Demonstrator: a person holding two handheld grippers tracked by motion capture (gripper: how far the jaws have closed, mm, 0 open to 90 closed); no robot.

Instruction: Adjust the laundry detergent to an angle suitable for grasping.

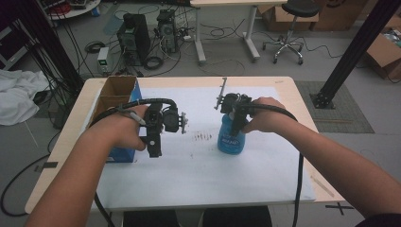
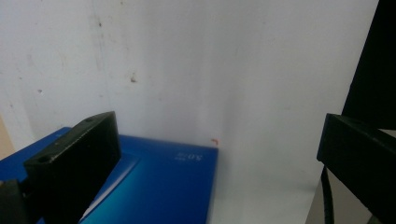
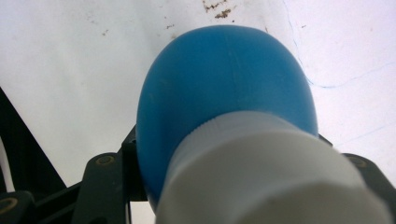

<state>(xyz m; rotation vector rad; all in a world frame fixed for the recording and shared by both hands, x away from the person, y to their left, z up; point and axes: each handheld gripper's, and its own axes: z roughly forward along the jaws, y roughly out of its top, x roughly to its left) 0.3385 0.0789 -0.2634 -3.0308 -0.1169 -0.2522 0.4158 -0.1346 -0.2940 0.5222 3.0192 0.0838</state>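
- High view has the right gripper (image 1: 235, 124) pinching a blue plastic bottle (image 1: 231, 136) that stands on the white sheet (image 1: 198, 165), jaws at its shoulder just below the white cap (image 3: 271, 172).
- Rounded shoulder between the jaws: it may slip downward or twist if lifted fast.
- Left gripper (image 1: 154, 135) hangs with jaws spread, nothing between them, over the sheet beside a blue box (image 2: 154, 186).
- Its near jaw sits just above the box edge; lowering it could knock the box.

Blue bottle (image 3: 224, 93), white cap (image 3: 275, 172), blue box (image 2: 154, 186).
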